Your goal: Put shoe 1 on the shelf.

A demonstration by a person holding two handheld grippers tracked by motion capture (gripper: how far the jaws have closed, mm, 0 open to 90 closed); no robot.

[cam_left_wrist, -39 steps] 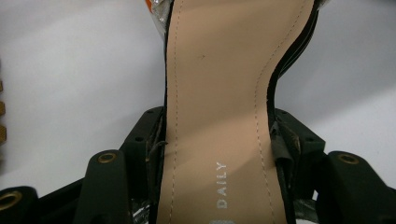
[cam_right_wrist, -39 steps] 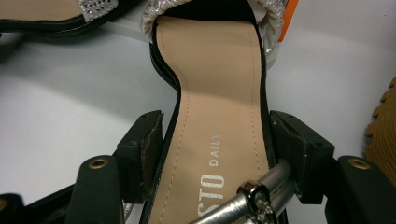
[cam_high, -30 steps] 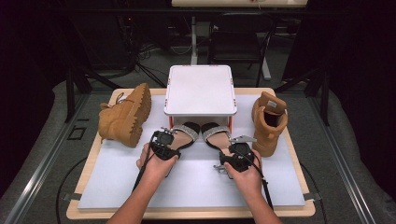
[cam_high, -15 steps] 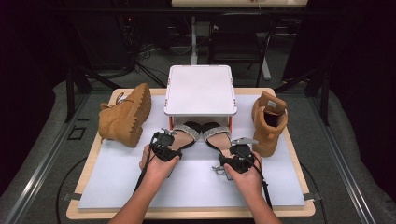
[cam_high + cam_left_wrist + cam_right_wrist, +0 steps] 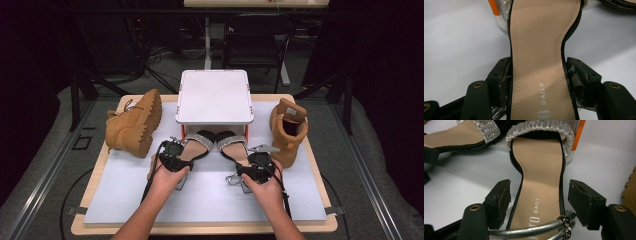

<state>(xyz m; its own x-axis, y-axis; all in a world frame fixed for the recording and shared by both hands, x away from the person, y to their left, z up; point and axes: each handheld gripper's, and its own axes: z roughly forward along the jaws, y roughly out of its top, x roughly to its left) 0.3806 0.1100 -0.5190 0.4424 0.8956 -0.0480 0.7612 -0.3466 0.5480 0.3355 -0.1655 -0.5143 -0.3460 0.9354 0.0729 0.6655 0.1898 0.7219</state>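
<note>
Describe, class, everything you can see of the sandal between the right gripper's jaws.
The right sandal is a black-edged shoe with a tan, stitched insole printed "DAILY", a sparkly silver toe band and a silver ankle strap with a small buckle. It lies flat on the pale mat, toe tucked under the white stand, beside its twin. The right gripper straddles its heel end, pads apart from the edges.

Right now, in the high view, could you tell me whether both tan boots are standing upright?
No: the left boot lies on its side with its tread showing, while the right boot stands upright.
</note>
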